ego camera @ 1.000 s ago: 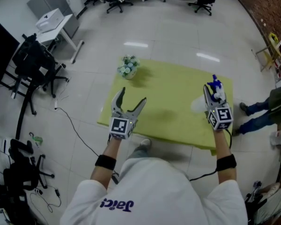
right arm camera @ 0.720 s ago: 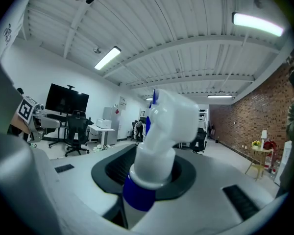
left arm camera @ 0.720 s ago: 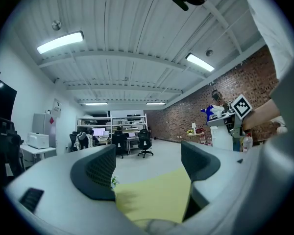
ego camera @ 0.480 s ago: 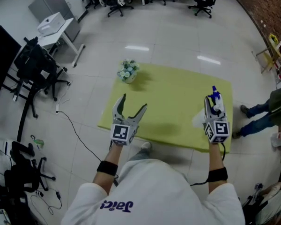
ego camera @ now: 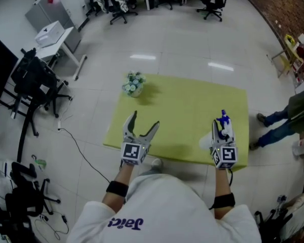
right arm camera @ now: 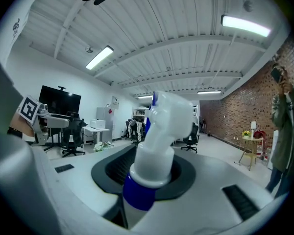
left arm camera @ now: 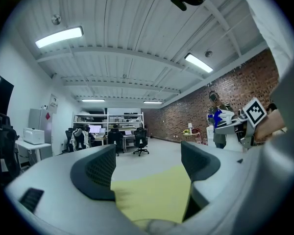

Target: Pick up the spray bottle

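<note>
The spray bottle, white with a blue collar and blue nozzle tip, is clamped in my right gripper above the right front part of the yellow-green table. In the right gripper view the bottle's white head and blue collar rise upright between the dark jaws, which press on its neck. My left gripper hovers over the table's front left, jaws spread wide with nothing between them; in the left gripper view only the yellow table shows in the gap between the pads.
A small pot of pale flowers stands at the table's far left corner. A person stands just past the table's right edge. Black office chairs and a white desk are at the left, with cables on the floor.
My right gripper has drawn the spray bottle back toward me and slightly lower, nearer the table's front edge. The left gripper has stayed about where it was, still open.
</note>
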`<action>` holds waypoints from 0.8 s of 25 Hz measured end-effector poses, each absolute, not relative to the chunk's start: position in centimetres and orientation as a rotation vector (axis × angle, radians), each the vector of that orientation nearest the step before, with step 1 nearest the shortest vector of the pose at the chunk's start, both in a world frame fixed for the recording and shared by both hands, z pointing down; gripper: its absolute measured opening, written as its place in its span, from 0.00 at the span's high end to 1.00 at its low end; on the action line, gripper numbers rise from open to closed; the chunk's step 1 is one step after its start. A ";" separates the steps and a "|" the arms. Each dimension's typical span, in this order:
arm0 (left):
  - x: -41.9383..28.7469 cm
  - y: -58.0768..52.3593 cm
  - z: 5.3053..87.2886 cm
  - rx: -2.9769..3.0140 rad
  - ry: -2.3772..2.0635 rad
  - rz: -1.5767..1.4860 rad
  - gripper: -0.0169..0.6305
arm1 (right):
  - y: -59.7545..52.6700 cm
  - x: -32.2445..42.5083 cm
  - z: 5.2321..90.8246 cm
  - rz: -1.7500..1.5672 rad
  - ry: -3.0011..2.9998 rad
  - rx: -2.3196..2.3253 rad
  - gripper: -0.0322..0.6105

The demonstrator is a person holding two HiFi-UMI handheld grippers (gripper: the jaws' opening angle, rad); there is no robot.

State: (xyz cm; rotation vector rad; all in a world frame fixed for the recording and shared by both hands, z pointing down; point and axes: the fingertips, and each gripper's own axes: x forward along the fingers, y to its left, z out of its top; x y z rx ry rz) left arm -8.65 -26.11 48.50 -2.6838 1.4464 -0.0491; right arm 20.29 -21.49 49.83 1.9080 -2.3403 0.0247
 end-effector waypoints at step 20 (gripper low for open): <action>-7.3 -25.8 50.3 -2.714 1.470 -0.045 0.31 | -17.9 21.0 50.7 -0.005 -2.288 2.043 0.79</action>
